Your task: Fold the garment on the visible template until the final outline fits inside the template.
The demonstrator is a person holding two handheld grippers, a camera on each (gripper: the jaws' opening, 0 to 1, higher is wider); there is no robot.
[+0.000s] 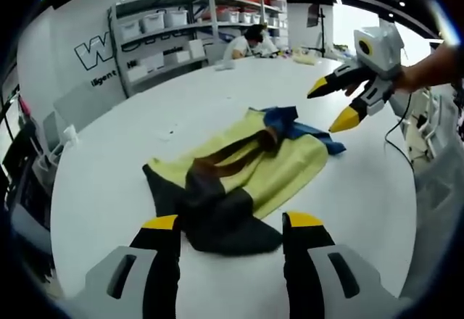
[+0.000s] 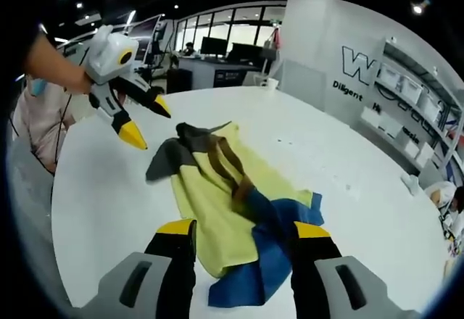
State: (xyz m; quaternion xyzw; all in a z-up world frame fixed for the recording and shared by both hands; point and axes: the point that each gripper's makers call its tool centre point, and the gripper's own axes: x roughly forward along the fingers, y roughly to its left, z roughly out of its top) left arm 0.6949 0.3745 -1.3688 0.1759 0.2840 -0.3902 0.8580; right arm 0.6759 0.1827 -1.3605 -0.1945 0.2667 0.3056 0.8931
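Note:
A crumpled garment lies on the white round table: mostly yellow, with a dark grey end, a brown strip down the middle and a blue end. My left gripper hovers open just short of the dark grey end, holding nothing. My right gripper hangs open in the air above the blue end. In the right gripper view the garment runs away from my right gripper, blue end nearest. The left gripper floats open beside the grey end.
Shelves with white bins and a lettered wall stand behind the table. A person sits at its far side. Desks with monitors lie beyond the table. Bare white tabletop surrounds the garment up to the curved edge.

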